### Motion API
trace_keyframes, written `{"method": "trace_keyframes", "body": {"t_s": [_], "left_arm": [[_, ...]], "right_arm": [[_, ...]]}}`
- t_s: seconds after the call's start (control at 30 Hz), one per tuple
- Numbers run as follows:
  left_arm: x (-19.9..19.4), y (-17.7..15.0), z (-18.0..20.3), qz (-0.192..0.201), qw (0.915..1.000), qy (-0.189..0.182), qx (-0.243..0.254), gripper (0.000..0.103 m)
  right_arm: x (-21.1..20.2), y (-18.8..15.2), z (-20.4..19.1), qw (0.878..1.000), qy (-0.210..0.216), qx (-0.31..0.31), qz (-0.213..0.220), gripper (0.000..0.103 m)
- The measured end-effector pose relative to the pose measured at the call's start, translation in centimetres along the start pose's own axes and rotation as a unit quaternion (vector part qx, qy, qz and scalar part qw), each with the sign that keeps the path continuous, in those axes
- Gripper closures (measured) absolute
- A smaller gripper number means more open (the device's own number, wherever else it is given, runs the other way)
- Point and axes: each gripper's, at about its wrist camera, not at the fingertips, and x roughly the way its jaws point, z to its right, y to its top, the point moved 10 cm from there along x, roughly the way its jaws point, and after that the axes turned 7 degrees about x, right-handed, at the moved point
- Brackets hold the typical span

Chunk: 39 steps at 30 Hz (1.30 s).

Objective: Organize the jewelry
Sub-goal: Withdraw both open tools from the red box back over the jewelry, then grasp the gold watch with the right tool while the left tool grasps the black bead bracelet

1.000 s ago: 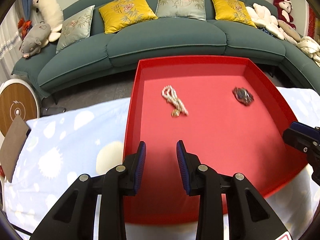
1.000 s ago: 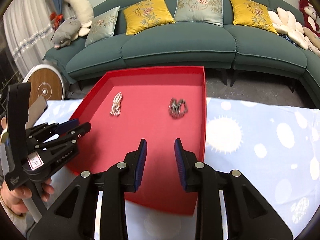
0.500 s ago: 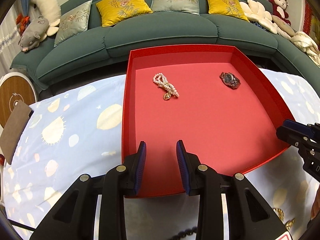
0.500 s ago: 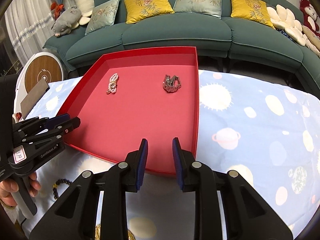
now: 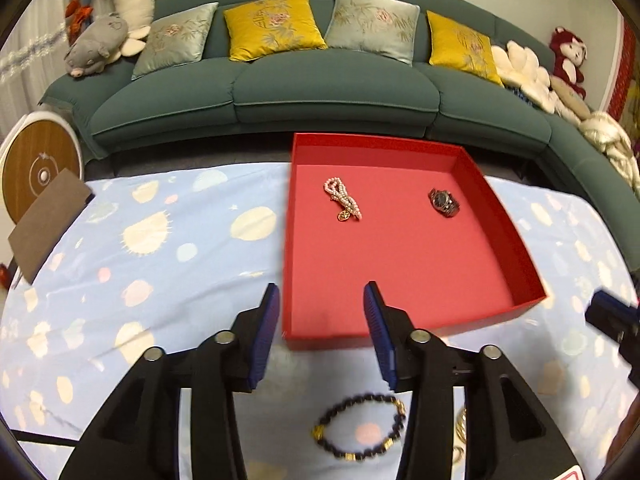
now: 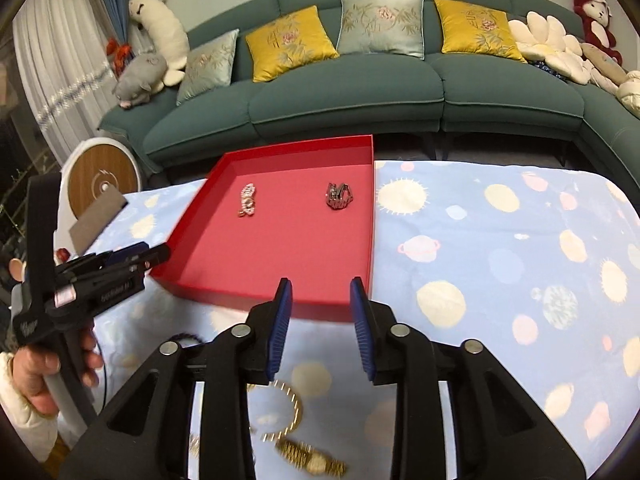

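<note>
A red tray [image 5: 496, 216] [image 6: 366, 208] lies on the blue patterned cloth. In it lie a pearl bracelet [image 5: 342, 203] [image 6: 248, 199] and a silver watch [image 5: 443, 202] [image 6: 338, 197]. My left gripper [image 5: 320, 320] is open and empty, above the tray's near edge. A black bead bracelet [image 5: 360, 426] lies on the cloth just below it. My right gripper [image 6: 320, 312] is open and empty at the tray's near right corner. A gold bangle [image 6: 286, 410] and a gold watch [image 6: 312, 458] lie on the cloth under it.
The table is covered with a blue cloth [image 6: 500, 264] with planet prints. A brown card [image 5: 46, 220] lies at the far left edge. A green sofa [image 5: 320, 92] with cushions stands behind. The left gripper [image 6: 100, 276] shows at the left of the right wrist view.
Both grippers have pulled back toward me from over the tray and opened wider. The loose jewelry on the cloth in front of the tray has come into view.
</note>
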Motion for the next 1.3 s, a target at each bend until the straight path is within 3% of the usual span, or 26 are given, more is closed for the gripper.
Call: {"method": "trace_keyframes", "body": {"t_s": [0.17, 0.27, 0.37, 0.47, 0.63, 0.73, 0.87, 1.3], "left_arm": [[-4.0, -3.0, -0.7, 0.007, 0.9999, 0.009, -0.006, 0.054], [-5.0, -5.7, -1.2, -0.005, 0.9997, 0.025, -0.002, 0.054], [-5.2, -8.2, -1.2, -0.021, 0.9995, 0.016, -0.018, 0.054], [-5.0, -10.5, -0.7, -0.039, 0.9988, 0.008, -0.029, 0.054], [-4.3, -11.8, 1.2, -0.041, 0.9991, 0.006, 0.004, 0.053], [-4.2, -11.9, 1.8, -0.036, 0.9993, -0.004, 0.011, 0.044], [-4.1, -12.0, 2.6, -0.035, 0.9991, -0.019, 0.017, 0.041], [-2.9, -13.5, 2.5, -0.055, 0.9981, -0.017, 0.022, 0.040]], "right_arm": [[-3.3, -5.0, 0.7, 1.000, 0.005, -0.002, -0.021, 0.066], [-4.0, -8.3, 0.8, 0.999, 0.000, -0.014, -0.037, 0.066], [-3.7, -10.8, 0.5, 0.998, 0.002, -0.030, -0.054, 0.066], [-3.1, -12.4, -0.3, 0.996, -0.006, -0.067, -0.059, 0.057], [-2.4, -13.2, -0.6, 0.994, -0.012, -0.093, -0.053, 0.052], [-1.6, -13.3, -0.3, 0.993, -0.019, -0.101, -0.054, 0.052], [-0.6, -13.6, -0.1, 0.994, -0.004, -0.088, -0.066, 0.052], [1.2, -13.8, 0.4, 0.993, -0.005, -0.089, -0.073, 0.051]]}}
